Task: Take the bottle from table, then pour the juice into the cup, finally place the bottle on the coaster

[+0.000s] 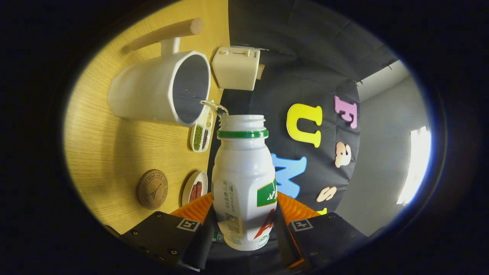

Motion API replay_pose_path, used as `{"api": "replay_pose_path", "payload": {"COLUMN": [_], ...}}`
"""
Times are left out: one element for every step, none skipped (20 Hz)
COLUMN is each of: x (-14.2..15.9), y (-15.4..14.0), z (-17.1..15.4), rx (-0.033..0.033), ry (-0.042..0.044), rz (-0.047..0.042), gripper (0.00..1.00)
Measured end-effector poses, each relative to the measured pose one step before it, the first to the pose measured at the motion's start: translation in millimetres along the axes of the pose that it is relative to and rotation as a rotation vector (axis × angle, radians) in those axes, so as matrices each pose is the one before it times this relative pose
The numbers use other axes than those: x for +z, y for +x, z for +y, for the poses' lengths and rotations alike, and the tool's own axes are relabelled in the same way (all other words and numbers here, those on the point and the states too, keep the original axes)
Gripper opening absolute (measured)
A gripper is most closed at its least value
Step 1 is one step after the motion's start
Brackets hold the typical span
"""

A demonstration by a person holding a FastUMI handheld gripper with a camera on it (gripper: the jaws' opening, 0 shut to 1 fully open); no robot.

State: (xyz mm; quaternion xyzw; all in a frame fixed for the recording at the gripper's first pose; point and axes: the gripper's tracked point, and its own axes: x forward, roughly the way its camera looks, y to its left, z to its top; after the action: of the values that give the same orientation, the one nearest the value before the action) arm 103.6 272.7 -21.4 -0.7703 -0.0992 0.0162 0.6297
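Bottle [244, 179] clamped in hand-held gripper [244, 223] | tilted, pouring into cup [160, 89]

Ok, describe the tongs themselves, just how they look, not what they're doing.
The tongs are two blocky arms with dark housings, each bearing a small square black-and-white marker on top. Small screws dot the left housing. The faces turned inward are ribbed. No cables or sleeves can be made out.

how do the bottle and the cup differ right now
The bottle is clamped between the tongs; the cup stands free on the table. The bottle is narrow with a green neck ring and printed label; the cup is wide and plain, with a handle. Liquid leaves the bottle's mouth and enters the cup's dark inside. Both are white and open-topped.
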Motion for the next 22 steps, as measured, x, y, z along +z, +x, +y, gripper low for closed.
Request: {"api": "replay_pose_path", "payload": {"x": [-0.18, -0.35, 0.68, -0.7, -0.48, 0.17, -0.56, 0.2, 0.05, -0.37, 0.03, 0.38, -0.8, -1.46, -0.59, -0.05, -0.9, 0.31, 0.16, -0.01, 0.04, 0.56], "y": [0.2, 0.04, 0.86, 0.07, -0.42, 0.06, 0.51, -0.36, 0.73, 0.32, -0.18, -0.47, 1.35, 0.55, 0.65, 0.0, -0.32, 0.55, 0.18, -0.4, 0.07, 0.31], "z": [-0.78, -1.45, -0.99, -0.72, -0.58, 0.09, -1.24, -1.7, -1.33, -1.1, 0.0, -1.13, -0.95, -1.05, -2.79, -2.46, -1.66, -1.19, -0.52, -0.96, -1.54, -1.17], "rx": [-0.00346, -0.00461, -0.00377, -0.00308, -0.00201, -0.00062, -0.00191, -0.00218, -0.00375, -0.00239, -0.00245, -0.00302, -0.00322, -0.00235, -0.00334, -0.00395, -0.00401, -0.00212, 0.00037, -0.00087, -0.00265, -0.00336], "ry": [-0.00564, -0.00663, -0.00687, -0.00502, -0.0031, -0.00311, -0.00273, -0.00465, -0.004, -0.00421, -0.00433, -0.005, -0.00546, -0.00546, -0.00573, -0.00672, -0.00521, -0.00405, -0.00438, -0.00535, -0.00616, -0.00864], "rz": [-0.00031, -0.00046, 0.00036, -0.00015, -0.00067, -0.00096, -0.00085, -0.00026, -0.00045, -0.00007, 0.00012, 0.00077, -0.00113, 0.00101, -0.00052, 0.00106, 0.001, -0.00183, -0.00196, -0.002, -0.00053, -0.00096], "gripper": [0.71, 0.71, 0.71, 0.71, 0.71, 0.71, 0.71, 0.71, 0.71, 0.71, 0.71, 0.71, 0.71, 0.71, 0.71, 0.71, 0.71, 0.71, 0.71, 0.71, 0.71, 0.71]}}
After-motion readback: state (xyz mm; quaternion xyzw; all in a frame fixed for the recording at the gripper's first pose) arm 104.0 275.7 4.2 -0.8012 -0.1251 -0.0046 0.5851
